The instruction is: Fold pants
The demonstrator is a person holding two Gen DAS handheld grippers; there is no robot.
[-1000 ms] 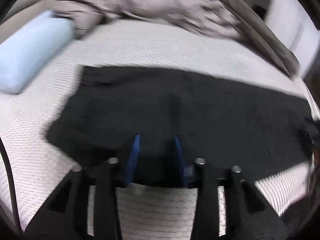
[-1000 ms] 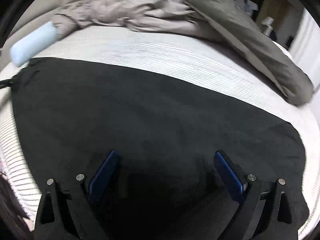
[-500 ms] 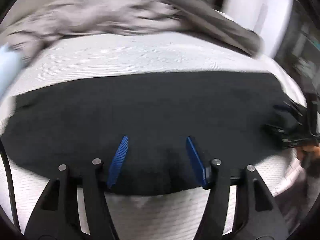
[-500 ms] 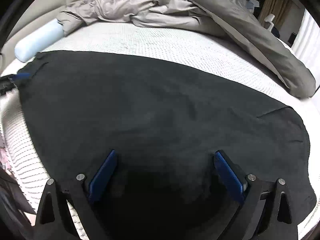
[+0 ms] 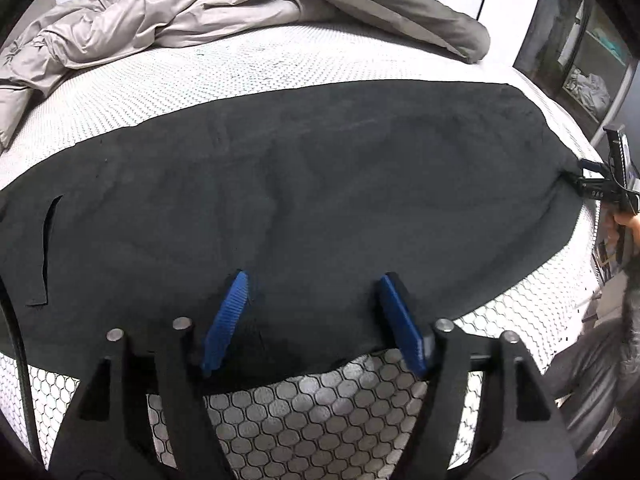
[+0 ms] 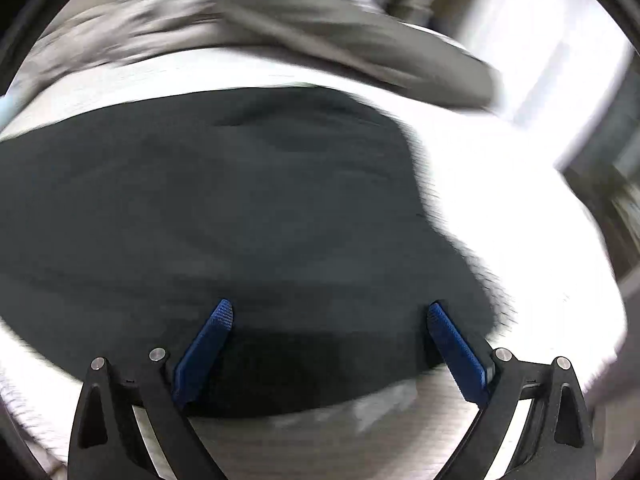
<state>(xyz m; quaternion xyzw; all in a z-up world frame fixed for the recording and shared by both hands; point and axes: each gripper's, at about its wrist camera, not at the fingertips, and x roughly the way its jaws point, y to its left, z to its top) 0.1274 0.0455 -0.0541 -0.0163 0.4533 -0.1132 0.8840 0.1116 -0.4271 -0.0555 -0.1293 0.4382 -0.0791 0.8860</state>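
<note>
Lying spread flat across the near half of the mattress (image 5: pixel 280 60) in the left wrist view, black pants (image 5: pixel 304 184) reaching almost from the left edge to the right edge, with a crumpled grey duvet (image 5: pixel 168 12) heaped along the far edge. Hovering over the near hem, left gripper (image 5: pixel 312 312) with blue pads standing apart and gripping nothing, cloth lying between and beneath them. Showing at the right edge, right gripper (image 5: pixel 600 184) beside the far end of the pants; impossible to tell from here whether pinching cloth. Looking soft, light and limp, likely sagging and bunching once lifted, so taking hold at corners and hems rather than mid-panel, both ends together. Showing a slit or pocket opening near the left end; waistband and leg cuffs not clearly told apart. Turning to the right wrist view: heavily blurred, black pants (image 6: pixel 240 208) filling the middle of the mattress (image 6: pixel 500 208), right gripper (image 6: pixel 328 340) with pads set wide apart above the near hem, clamping nothing. Losing fabric edges, folds and the duvet (image 6: pixel 320 28) to the smear; left end cut off by the frame.
</note>
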